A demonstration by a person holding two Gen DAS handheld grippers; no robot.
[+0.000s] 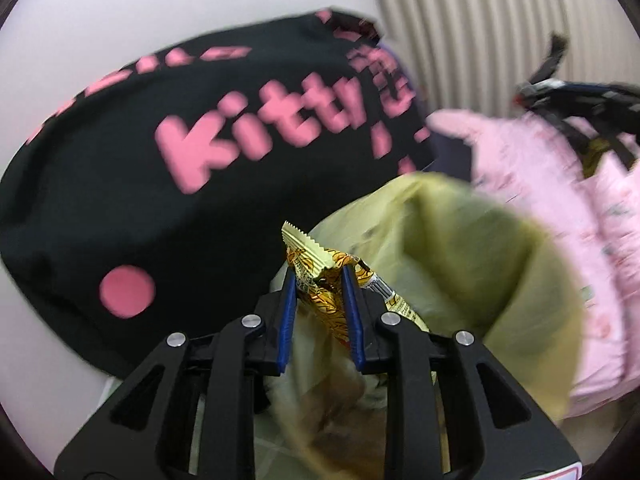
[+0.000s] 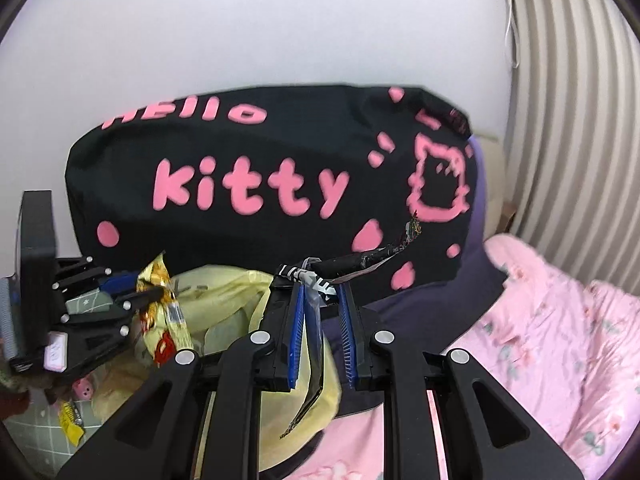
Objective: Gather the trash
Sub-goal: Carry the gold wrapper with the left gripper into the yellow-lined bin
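The left gripper [image 1: 320, 276] holds a crinkled yellow and gold snack wrapper [image 1: 316, 268] between its blue pads [image 1: 289, 312], the jaws standing narrow with the wrapper's serrated edge sticking up past the fingertips. It hangs over the mouth of a pale yellow plastic bag [image 1: 460, 248], which gapes open just beyond and below the fingers. In the right wrist view the same gripper [image 2: 152, 290] shows at the left, side on, with the wrapper [image 2: 164, 312] trailing down from it against the yellow bag [image 2: 224, 292].

The right gripper [image 2: 320, 288] has its jaws narrow too, closed on a strip of clear and black torn packaging [image 2: 316, 308] that runs between the blue pads [image 2: 296, 320]; one end hangs down over the bag's rim, the other stretches up and to the right as a dark ragged tail [image 2: 376, 258]. It sits just right of the bag's opening.

Behind both stands a big black cushion [image 2: 280, 152] printed with pink lettering and a cat outline, leaning against a white wall [image 2: 280, 20]. A pink flowered quilt [image 2: 560, 340] lies at the right, on a dark purple sheet [image 2: 460, 288]. A ribbed curtain [image 2: 568, 100] hangs at the far right. At the lower left of the right wrist view, a small yellow wrapper [image 2: 72, 424] lies on a grey checked surface [image 2: 28, 440]
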